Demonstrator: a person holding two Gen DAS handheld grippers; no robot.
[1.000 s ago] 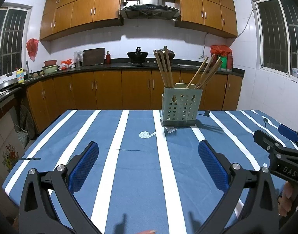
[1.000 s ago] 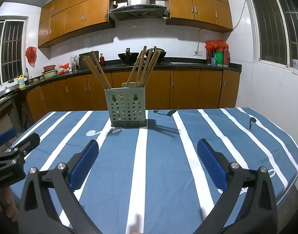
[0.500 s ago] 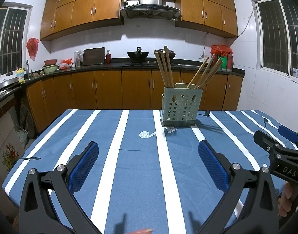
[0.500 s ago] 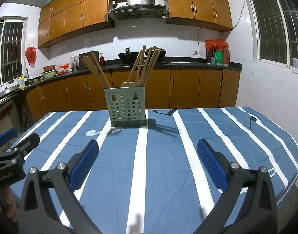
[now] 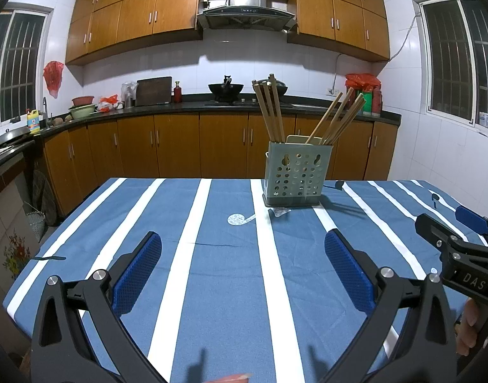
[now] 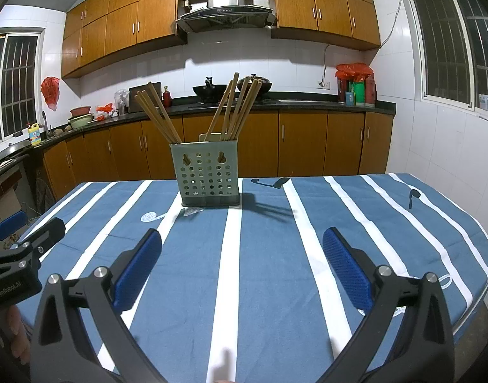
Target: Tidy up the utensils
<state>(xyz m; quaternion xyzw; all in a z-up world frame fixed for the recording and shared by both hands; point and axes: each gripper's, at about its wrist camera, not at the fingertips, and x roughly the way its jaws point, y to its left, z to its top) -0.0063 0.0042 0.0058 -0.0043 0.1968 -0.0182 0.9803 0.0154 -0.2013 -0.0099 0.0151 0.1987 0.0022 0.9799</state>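
Observation:
A grey-green perforated utensil holder [image 5: 297, 177] stands upright toward the far side of the blue striped table [image 5: 212, 271]. It also shows in the right wrist view [image 6: 209, 177]. Several wooden chopsticks [image 5: 271, 111] stand in it in two leaning bunches, also seen in the right wrist view [image 6: 237, 108]. My left gripper [image 5: 242, 252] is open and empty, well short of the holder. My right gripper [image 6: 242, 252] is open and empty too. Each gripper shows at the edge of the other's view: the right one [image 5: 461, 242], the left one [image 6: 17, 249].
A small clear scrap [image 5: 279, 212] lies on the cloth just in front of the holder. Behind the table runs a kitchen counter [image 5: 212, 105] with a wok, bottles and bowls. The table's right edge [image 6: 480, 274] drops off near my right gripper.

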